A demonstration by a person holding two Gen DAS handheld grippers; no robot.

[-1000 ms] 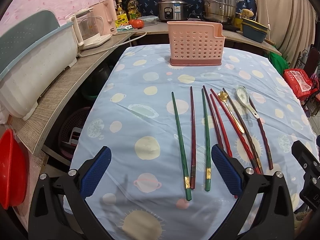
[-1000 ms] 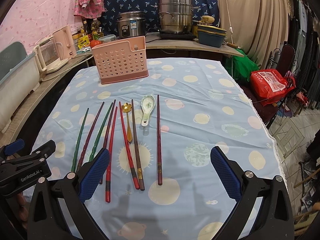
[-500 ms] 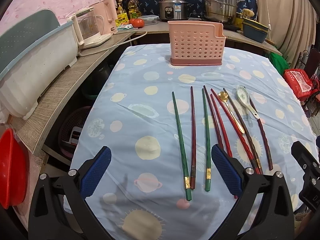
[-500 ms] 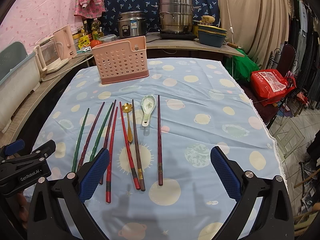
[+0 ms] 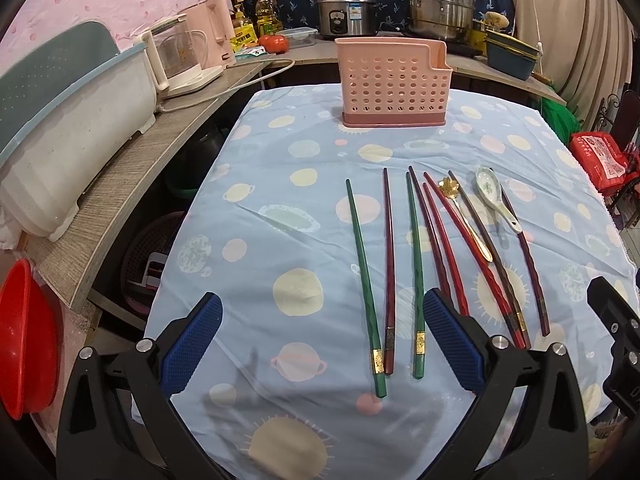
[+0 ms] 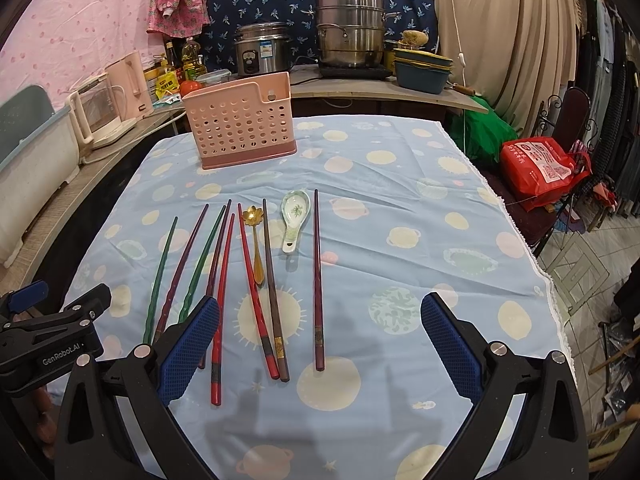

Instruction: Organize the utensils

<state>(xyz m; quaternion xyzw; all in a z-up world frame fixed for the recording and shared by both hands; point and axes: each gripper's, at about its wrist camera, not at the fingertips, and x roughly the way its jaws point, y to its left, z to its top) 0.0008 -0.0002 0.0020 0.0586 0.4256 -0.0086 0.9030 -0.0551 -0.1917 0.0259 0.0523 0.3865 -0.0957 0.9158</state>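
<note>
A pink perforated utensil holder (image 5: 392,82) (image 6: 242,120) stands at the far side of the table. Several chopsticks lie side by side on the blue cloth: green ones (image 5: 362,268) (image 6: 160,276), dark red ones (image 5: 388,264) (image 6: 318,276) and bright red ones (image 5: 460,240) (image 6: 256,288). A gold spoon (image 5: 464,216) (image 6: 256,244) and a white ceramic spoon (image 5: 494,198) (image 6: 294,214) lie among them. My left gripper (image 5: 320,344) is open and empty above the near ends of the green chopsticks. My right gripper (image 6: 320,344) is open and empty above the near table edge.
A counter on the left holds a white tub (image 5: 60,120) and a pink kettle (image 5: 192,52). Pots (image 6: 352,36) and a rice cooker (image 6: 260,48) stand behind. A red bag (image 6: 540,168) sits on a chair at the right. A red basin (image 5: 20,340) is low left.
</note>
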